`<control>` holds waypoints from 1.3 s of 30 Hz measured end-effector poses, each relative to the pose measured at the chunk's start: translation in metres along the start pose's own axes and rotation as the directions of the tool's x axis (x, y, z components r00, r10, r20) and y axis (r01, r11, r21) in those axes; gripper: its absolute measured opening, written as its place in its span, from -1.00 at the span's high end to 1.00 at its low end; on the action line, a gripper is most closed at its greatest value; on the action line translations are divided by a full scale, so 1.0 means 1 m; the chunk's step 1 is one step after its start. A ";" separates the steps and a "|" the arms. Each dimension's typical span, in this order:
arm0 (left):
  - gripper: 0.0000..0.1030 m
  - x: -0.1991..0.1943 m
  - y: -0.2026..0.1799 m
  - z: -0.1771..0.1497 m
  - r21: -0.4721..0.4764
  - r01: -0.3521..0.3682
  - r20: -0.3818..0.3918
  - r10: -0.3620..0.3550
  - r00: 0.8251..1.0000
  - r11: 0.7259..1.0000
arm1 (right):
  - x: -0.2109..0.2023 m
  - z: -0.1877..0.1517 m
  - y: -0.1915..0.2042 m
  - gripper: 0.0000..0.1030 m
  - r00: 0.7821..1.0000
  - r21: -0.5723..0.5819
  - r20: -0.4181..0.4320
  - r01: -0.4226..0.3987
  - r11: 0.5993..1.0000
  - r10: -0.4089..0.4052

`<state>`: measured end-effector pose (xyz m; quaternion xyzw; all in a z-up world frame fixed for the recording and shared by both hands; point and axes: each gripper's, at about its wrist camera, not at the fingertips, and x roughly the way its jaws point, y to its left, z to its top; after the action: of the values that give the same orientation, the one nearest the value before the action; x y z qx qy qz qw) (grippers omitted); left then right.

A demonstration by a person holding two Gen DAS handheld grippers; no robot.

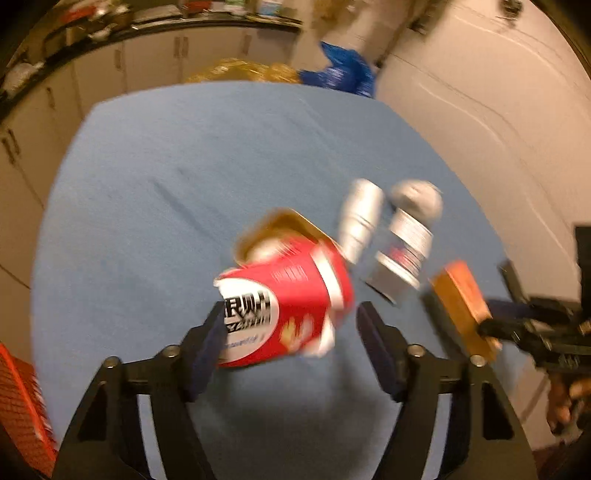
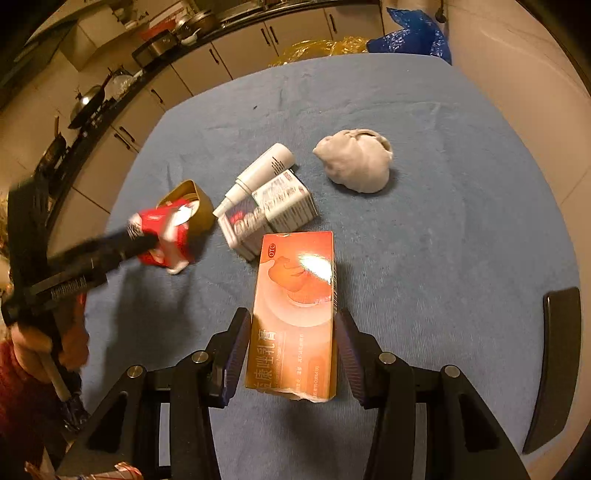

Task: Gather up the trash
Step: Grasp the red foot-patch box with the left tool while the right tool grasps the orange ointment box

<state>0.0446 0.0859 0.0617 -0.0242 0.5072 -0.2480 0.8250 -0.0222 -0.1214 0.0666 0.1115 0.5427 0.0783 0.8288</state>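
A crushed red paper cup [image 1: 288,295] with a gold lining lies on its side on the blue-covered table [image 1: 166,184]. It sits between the jaws of my left gripper [image 1: 291,321]: the left pad touches it and a small gap shows at the right pad. In the right wrist view that gripper [image 2: 142,240] reaches the cup [image 2: 166,236] from the left. My right gripper [image 2: 291,325] is shut on an orange medicine box [image 2: 295,306], with both pads against its long sides. A white tube [image 2: 264,170], a white carton [image 2: 273,210] and a crumpled tissue [image 2: 356,162] lie beyond.
A blue plastic bag [image 2: 413,33] and a yellow bag [image 2: 321,48] sit past the table's far edge. Kitchen cabinets [image 2: 207,62] run along the left. A dark chair back [image 2: 557,369] stands at the right edge. A red crate [image 1: 18,406] shows at the lower left.
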 end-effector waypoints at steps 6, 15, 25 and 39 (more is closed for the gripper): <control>-0.29 -0.016 -0.035 -0.038 0.096 0.088 0.003 -0.089 0.996 0.991 | -0.008 -0.014 -0.001 0.02 1.000 0.027 0.016 -0.014 1.000 0.013; -0.50 -0.010 -0.003 -0.021 0.022 -0.019 0.023 0.018 1.000 1.000 | -0.017 -0.022 -0.003 0.02 1.000 0.039 0.025 -0.017 0.999 0.016; 0.28 0.025 -0.011 -0.013 -0.060 0.016 0.000 -0.016 1.000 0.998 | -0.022 -0.029 -0.008 0.69 1.000 0.021 0.012 -0.023 1.000 0.023; 0.52 -0.024 -0.033 -0.044 -0.011 0.022 0.077 -0.021 0.997 1.000 | 0.005 -0.046 0.008 -0.33 0.992 -0.138 -0.061 0.098 0.986 -0.107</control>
<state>-0.0142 0.0764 0.0698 -0.0438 0.4761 -0.2528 0.8411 -0.0628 -0.1077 0.0469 0.0247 0.5692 0.0758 0.8183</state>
